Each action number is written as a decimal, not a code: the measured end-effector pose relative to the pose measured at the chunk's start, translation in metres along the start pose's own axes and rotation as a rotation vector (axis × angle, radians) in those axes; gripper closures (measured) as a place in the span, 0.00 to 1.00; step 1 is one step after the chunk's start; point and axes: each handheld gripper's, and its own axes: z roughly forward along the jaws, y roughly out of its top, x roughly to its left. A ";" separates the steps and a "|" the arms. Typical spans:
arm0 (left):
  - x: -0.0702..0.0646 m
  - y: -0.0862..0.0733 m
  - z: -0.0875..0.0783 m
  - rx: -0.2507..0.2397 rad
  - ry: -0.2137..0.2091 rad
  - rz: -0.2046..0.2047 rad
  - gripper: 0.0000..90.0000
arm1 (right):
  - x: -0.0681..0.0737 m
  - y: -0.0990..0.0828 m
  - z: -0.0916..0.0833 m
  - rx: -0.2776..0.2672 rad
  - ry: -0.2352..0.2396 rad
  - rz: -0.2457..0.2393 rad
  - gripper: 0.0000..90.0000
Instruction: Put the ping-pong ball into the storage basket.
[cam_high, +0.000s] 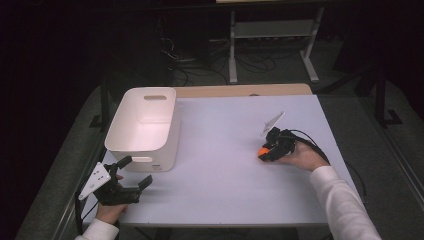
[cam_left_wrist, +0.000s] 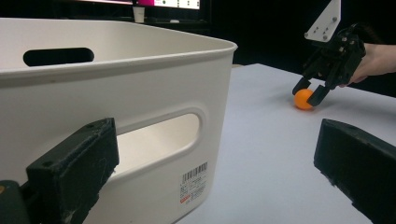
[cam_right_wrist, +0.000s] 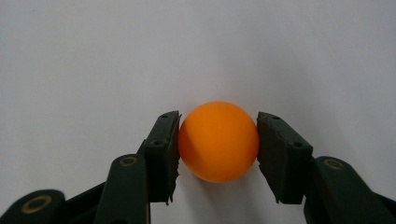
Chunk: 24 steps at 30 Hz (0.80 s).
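An orange ball (cam_high: 262, 151) rests on the white table (cam_high: 225, 185) at the right. My right gripper (cam_high: 264, 153) is shut on the ball, low over the table. In the right gripper view both pads (cam_right_wrist: 163, 149) press the sides of the orange ball (cam_right_wrist: 218, 141). A white plastic bin (cam_high: 167, 142) with handle slots stands at the left rear and looks empty. My left gripper (cam_high: 137, 171) is open near the front left corner, just in front of the bin. The left gripper view shows the bin wall (cam_left_wrist: 140, 93) close by, with the ball (cam_left_wrist: 303, 99) and right gripper (cam_left_wrist: 309, 94) farther off.
A wooden strip (cam_high: 240, 90) runs along the table's far edge. Beyond it are a grey metal stand (cam_high: 272, 30) and cables on a dark floor. The bin carries a barcode label (cam_left_wrist: 194, 184). Open tabletop lies between the bin and the ball.
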 end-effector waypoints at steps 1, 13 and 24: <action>0.000 0.000 0.000 0.001 0.000 0.000 0.00 | 0.000 0.001 -0.001 -0.001 0.000 0.000 0.55; 0.000 0.000 0.000 0.002 -0.001 0.001 0.00 | -0.001 0.008 -0.016 0.003 0.036 0.014 0.55; 0.000 0.000 0.000 0.001 0.000 0.000 0.00 | 0.004 0.025 -0.032 0.000 0.062 -0.008 0.55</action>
